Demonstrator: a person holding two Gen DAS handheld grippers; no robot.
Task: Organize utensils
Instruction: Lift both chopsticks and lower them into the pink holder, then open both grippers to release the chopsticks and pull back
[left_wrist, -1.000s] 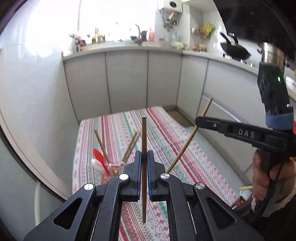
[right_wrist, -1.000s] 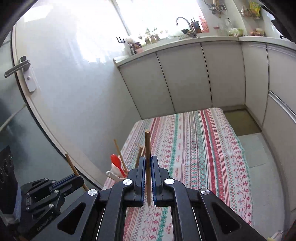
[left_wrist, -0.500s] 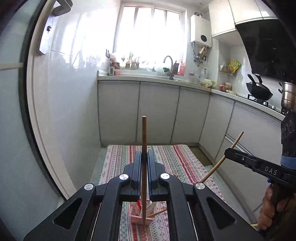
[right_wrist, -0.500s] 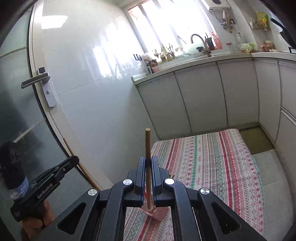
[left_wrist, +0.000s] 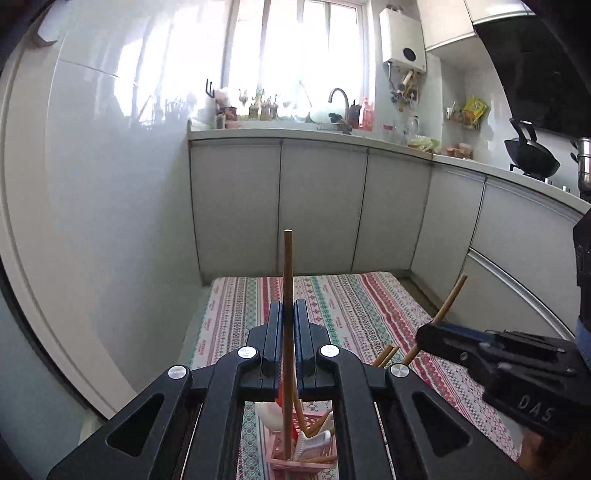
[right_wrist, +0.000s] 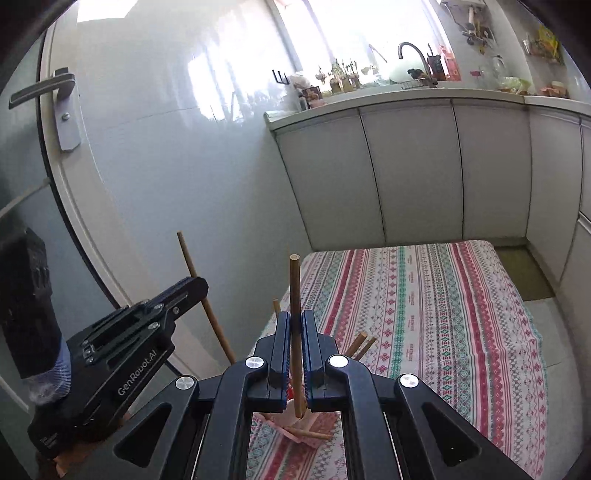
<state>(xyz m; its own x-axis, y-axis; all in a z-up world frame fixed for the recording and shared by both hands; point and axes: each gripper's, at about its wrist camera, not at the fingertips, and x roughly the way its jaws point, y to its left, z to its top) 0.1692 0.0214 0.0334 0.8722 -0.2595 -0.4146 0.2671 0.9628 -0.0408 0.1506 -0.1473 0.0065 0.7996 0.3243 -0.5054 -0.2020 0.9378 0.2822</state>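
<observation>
Pinching chopsticks (left_wrist: 287, 295), each hand-held gripper (left_wrist: 287, 325).

"DAS" on right hand-held gripper (left_wrist: 430, 338); "GenRobot.AI" on left hand-held gripper (right_wrist: 197, 284).

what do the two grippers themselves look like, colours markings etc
Both are matte black plastic with angular linkage arms, silver round screw heads and blue pads lining the fingers. The left gripper carries white "GenRobot.AI" lettering on its side; the right gripper shows embossed "DAS". Each handle has a blue-grey band.
</observation>
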